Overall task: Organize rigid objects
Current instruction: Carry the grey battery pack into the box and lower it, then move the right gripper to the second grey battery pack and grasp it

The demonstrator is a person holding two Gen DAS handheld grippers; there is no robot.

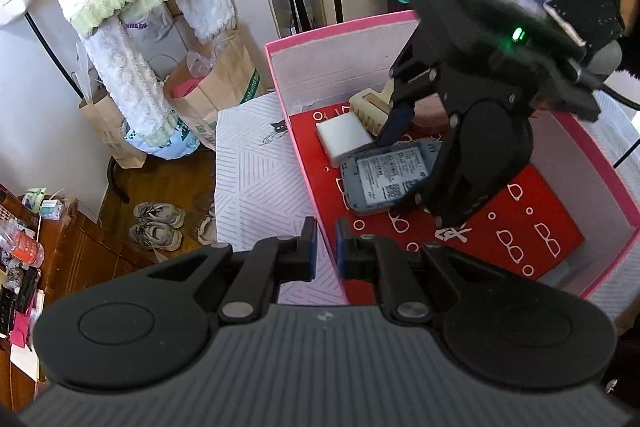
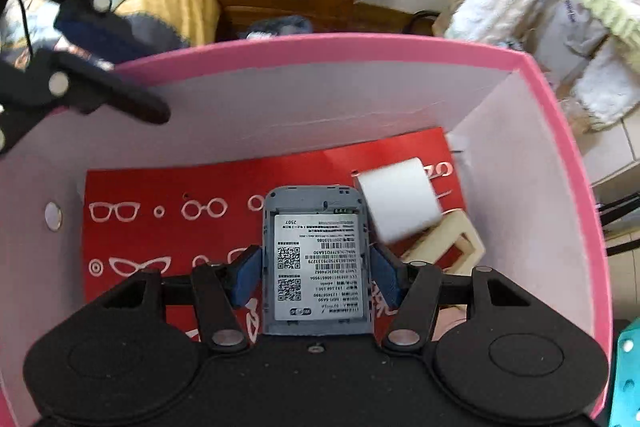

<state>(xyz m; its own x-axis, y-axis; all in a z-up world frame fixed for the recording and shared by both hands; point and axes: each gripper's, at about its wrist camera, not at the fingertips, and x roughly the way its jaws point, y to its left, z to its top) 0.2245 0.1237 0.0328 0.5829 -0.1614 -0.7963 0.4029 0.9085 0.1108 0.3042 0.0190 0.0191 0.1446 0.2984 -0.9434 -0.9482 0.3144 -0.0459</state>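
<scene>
Right gripper (image 2: 316, 281) is reaching steeply down inside the pink box (image 2: 360, 47), jaws gripping the grey pocket router (image 2: 316, 259) by its two long sides, blue pads (image 2: 246, 277) pressing on both edges. Router is label-up; its long axis is running near to far, straight along the fingers, low over the red glasses-print liner (image 2: 168, 187) — touching or not, can't tell. Just far-right of it a white charger block (image 2: 398, 205) and a cream hair clip (image 2: 452, 247) are lying in the box corner. Left gripper (image 1: 326, 251) is pinching the box's near-left wall, jaws narrow, steadying it. Release room looks clear to the left.
</scene>
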